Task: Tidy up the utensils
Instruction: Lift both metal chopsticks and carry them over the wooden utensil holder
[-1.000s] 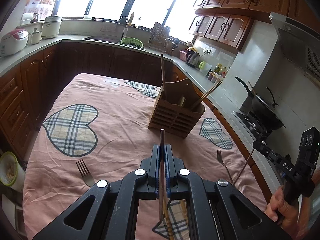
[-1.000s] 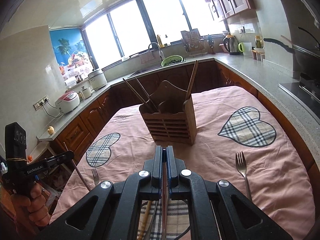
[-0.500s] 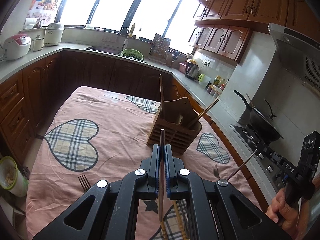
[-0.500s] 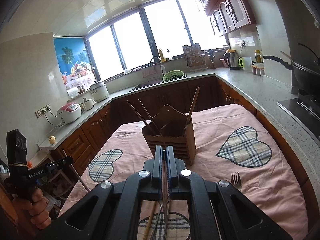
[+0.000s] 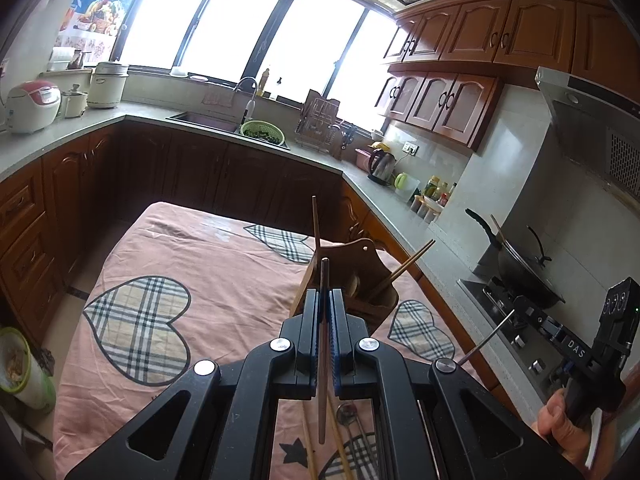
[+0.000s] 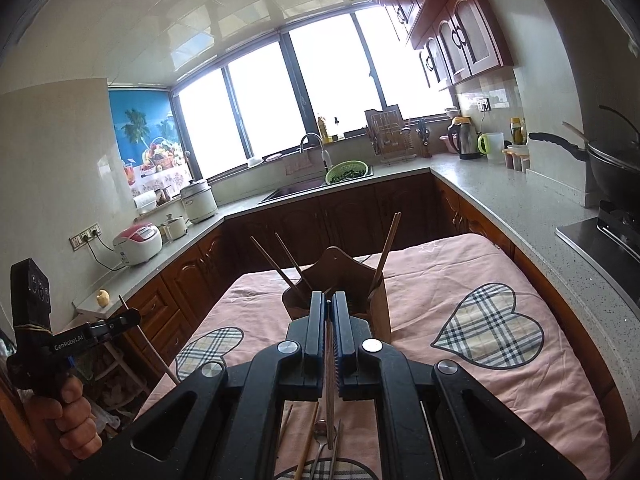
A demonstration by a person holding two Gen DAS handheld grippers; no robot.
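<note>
item: left claw, pressed shut on a dark chopstick; right claw likewise pinching a thin stick. wooden holder at 12 o'clock on the pink-clothed surface. loose utensils at 6 o'clock. i'd keep each stick upright, aim for an open slot, and avoid the standing chopsticks.
</note>
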